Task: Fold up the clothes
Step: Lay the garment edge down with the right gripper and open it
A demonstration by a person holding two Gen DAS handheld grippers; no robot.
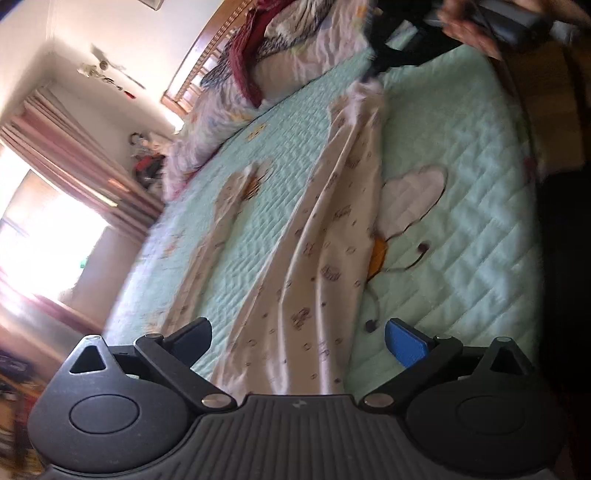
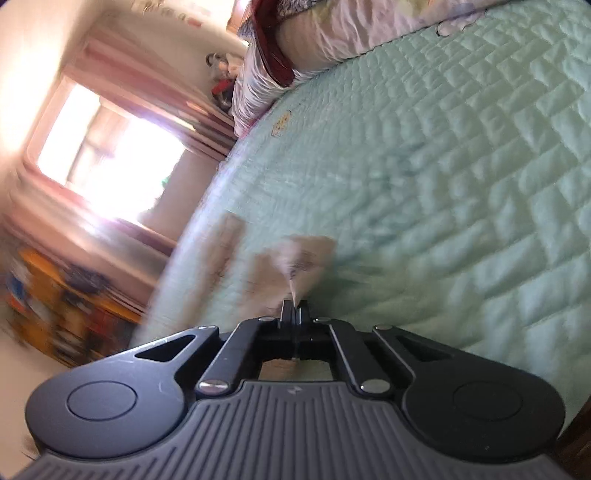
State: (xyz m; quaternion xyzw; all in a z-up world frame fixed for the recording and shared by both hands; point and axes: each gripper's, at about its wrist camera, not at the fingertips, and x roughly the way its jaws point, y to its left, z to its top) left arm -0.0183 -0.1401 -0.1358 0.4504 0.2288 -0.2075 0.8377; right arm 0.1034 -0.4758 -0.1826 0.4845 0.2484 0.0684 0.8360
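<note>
Bed: wide, covered by a mint-green quilted bedspread (image 2: 443, 155).
Headboard: slatted brown wood (image 1: 207, 55).
Bedding: pale rumpled pillows (image 1: 325, 40) piled by the headboard.
Window: large, glaring with daylight (image 2: 107, 155).
Curtains: pink, drawn beside the window (image 1: 74, 147).
Walls: plain white (image 1: 74, 29).

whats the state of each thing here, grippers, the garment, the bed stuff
left gripper: open, jaws wide, garment below them, not pinched
right gripper: shut on a corner of the garment
garment: pale printed cloth, stretched long across the quilt, wrinkled, unfolded
quilt: spread flat on the bed
bedding pile: heaped at the headboard
curtains: drawn open, window bright
</note>
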